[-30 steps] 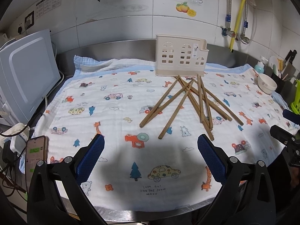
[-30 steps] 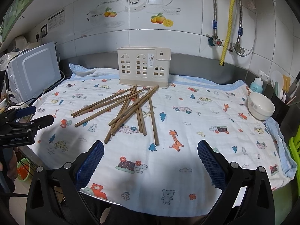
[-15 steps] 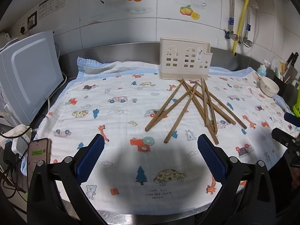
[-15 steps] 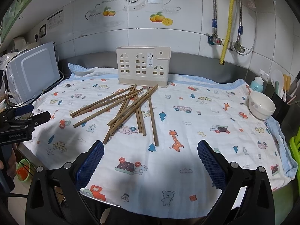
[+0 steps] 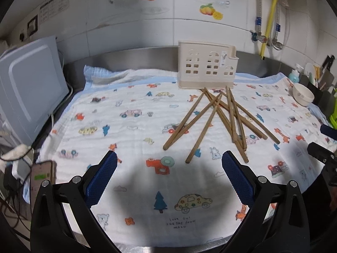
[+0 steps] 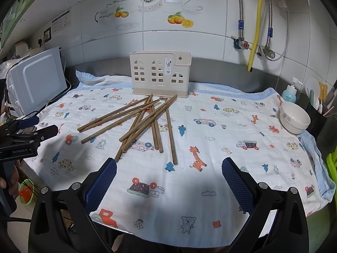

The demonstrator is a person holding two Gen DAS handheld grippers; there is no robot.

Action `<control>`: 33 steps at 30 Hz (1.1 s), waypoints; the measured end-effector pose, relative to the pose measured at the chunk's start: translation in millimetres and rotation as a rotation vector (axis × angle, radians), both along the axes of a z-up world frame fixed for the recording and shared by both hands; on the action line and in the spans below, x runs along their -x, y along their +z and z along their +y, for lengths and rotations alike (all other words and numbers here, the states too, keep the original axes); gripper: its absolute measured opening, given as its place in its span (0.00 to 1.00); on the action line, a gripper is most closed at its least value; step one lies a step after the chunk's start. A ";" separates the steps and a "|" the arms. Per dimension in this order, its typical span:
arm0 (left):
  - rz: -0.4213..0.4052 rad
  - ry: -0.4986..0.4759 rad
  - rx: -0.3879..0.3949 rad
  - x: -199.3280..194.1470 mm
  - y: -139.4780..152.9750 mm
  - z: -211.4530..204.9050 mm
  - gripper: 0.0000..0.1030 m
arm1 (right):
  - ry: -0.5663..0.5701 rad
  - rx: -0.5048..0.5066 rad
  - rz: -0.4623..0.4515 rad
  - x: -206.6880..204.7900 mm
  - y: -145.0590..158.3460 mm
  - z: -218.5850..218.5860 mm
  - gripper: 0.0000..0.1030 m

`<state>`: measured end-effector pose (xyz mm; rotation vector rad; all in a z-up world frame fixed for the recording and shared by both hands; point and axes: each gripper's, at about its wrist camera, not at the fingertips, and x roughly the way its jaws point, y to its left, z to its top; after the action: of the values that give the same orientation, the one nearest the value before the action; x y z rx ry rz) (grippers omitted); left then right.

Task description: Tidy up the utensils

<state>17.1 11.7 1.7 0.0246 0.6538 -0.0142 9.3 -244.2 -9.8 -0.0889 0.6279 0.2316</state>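
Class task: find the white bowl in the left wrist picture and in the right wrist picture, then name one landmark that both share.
Left wrist view: the white bowl sits at the far right edge, on the cloth.
Right wrist view: the bowl sits right of centre, larger.
Shared landmark: the cream utensil holder by the back wall.

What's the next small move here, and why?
Probably ease the right gripper forward and down toward the near end of the closest chopstick. Both grippers are open and hold nothing; the left gripper sits back too. The chopsticks lie crossed on the cloth, none visibly in the holder.
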 end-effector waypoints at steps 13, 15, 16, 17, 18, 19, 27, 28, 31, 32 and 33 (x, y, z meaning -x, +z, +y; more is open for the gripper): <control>0.018 0.000 -0.009 -10.5 -4.9 4.7 0.95 | -0.002 -0.003 0.010 -6.4 -5.3 -1.8 0.94; 0.023 0.004 -0.012 -12.0 -5.9 4.1 0.95 | -0.003 -0.007 0.010 -7.6 -4.8 -1.3 0.94; 0.024 0.006 -0.010 -13.0 -5.9 4.5 0.95 | -0.003 -0.007 0.011 -8.3 -5.1 -1.2 0.94; 0.027 0.008 -0.009 -13.5 -6.0 5.0 0.95 | -0.002 -0.004 0.014 -8.7 -5.3 -0.8 0.94; 0.029 0.012 -0.008 -14.2 -6.4 5.8 0.95 | -0.001 -0.002 0.014 -8.4 -5.3 -0.9 0.94; 0.028 0.012 -0.005 -15.0 -6.4 7.3 0.95 | -0.002 -0.001 0.014 -9.5 -5.4 -0.1 0.94; 0.025 0.026 0.029 -24.2 -3.9 25.6 0.95 | 0.010 0.003 0.031 -19.6 -8.6 5.3 0.94; 0.027 0.027 0.028 -26.8 -4.1 28.1 0.94 | 0.012 0.003 0.033 -21.2 -9.4 5.6 0.94; 0.059 0.017 0.021 -37.3 -8.6 32.1 0.78 | 0.013 -0.002 0.043 -26.3 -12.3 6.1 0.94; 0.067 0.008 0.020 -39.3 -10.2 31.9 0.69 | 0.013 -0.005 0.046 -28.0 -13.2 5.9 0.93; 0.078 -0.003 0.018 -42.3 -12.5 31.5 0.65 | 0.014 -0.007 0.048 -29.2 -13.9 5.9 0.93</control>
<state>59.4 43.2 -10.8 0.0076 0.7315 -0.0240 38.4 -238.2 -23.7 -0.0814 0.6739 0.2495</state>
